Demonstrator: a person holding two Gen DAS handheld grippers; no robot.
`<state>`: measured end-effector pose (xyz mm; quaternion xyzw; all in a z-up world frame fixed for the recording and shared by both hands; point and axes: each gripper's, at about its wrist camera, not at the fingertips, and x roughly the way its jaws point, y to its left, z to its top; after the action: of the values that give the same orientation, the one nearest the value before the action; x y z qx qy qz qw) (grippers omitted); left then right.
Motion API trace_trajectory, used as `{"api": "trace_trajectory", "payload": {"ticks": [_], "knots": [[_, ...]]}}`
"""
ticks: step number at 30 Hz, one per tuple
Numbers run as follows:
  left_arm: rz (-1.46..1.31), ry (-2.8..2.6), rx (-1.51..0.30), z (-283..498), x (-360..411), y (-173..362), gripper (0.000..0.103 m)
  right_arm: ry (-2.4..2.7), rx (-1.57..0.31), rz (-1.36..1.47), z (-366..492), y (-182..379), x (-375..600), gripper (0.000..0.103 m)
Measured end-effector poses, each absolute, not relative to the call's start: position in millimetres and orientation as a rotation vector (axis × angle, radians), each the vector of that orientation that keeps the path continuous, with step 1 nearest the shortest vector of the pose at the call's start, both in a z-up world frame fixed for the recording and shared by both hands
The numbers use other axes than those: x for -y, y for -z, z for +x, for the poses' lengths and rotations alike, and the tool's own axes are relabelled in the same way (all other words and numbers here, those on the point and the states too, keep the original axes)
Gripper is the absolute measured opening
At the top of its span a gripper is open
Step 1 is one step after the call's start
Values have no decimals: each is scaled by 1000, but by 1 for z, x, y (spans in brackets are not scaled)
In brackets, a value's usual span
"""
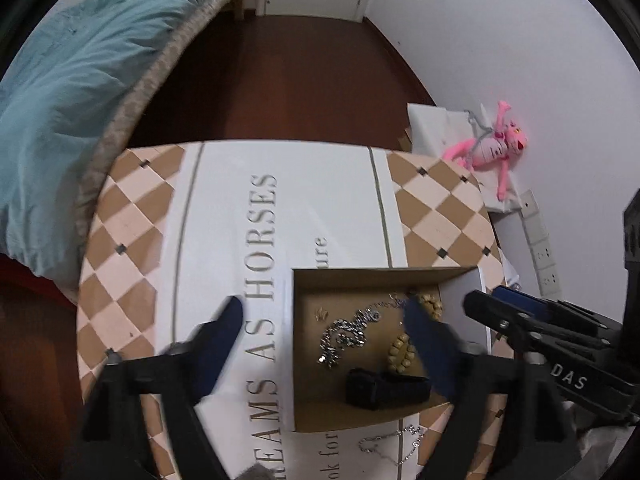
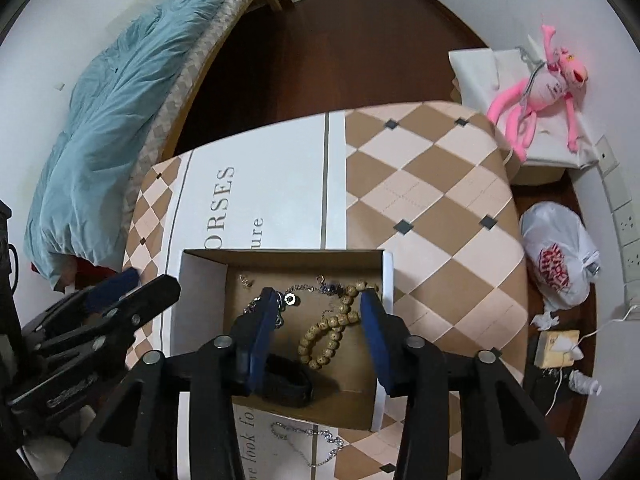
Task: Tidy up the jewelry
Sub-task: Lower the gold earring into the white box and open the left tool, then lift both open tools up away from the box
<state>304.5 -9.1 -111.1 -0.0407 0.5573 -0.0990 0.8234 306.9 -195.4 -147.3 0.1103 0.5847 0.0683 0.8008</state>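
Note:
An open cardboard box [image 1: 316,412] [image 2: 382,352] sits on a checkered table [image 1: 128,240] [image 2: 432,200]. Inside lie a silver chain [image 1: 344,336], a wooden bead bracelet [image 1: 400,354] [image 2: 324,336], a thin necklace [image 2: 308,288] and a black watch band [image 1: 384,390] [image 2: 288,384]. Another silver chain [image 1: 392,446] [image 2: 308,444] lies on the table in front of the box. My left gripper [image 1: 324,312] is open, straddling the box's left wall, empty. My right gripper [image 2: 318,300] is open above the box over the beads, empty; it also shows at the right of the left wrist view [image 1: 492,300].
A bed with a blue duvet [image 1: 68,92] [image 2: 108,120] stands to the left. A pink plush toy [image 1: 492,148] [image 2: 548,84] lies on a white box by the wall. A white plastic bag [image 2: 560,256] and clutter sit on the floor at right.

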Motion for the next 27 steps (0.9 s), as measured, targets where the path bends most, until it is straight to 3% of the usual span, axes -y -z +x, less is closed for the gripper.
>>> {"api": "trace_trajectory", "payload": {"ticks": [3, 6, 8, 10, 19, 27], "knots": [[-71, 185, -1173, 300, 3, 105, 84, -122, -1228, 208, 300, 137, 196, 46], [-42, 142, -1159, 294, 0, 103, 94, -79, -1206, 162, 290, 131, 197, 53], [-23, 118, -1140, 287, -1, 103, 98, -29, -1198, 115, 280, 130, 198, 80], [2, 96, -1119, 276, -1, 105, 98, 14, -1199, 71, 270, 132, 197, 93], [56, 71, -1064, 239, 5, 117, 102, 83, -1218, 2, 228, 158, 192, 98], [36, 75, -998, 210, 5, 88, 102, 122, -1108, 33, 196, 125, 199, 98]]}}
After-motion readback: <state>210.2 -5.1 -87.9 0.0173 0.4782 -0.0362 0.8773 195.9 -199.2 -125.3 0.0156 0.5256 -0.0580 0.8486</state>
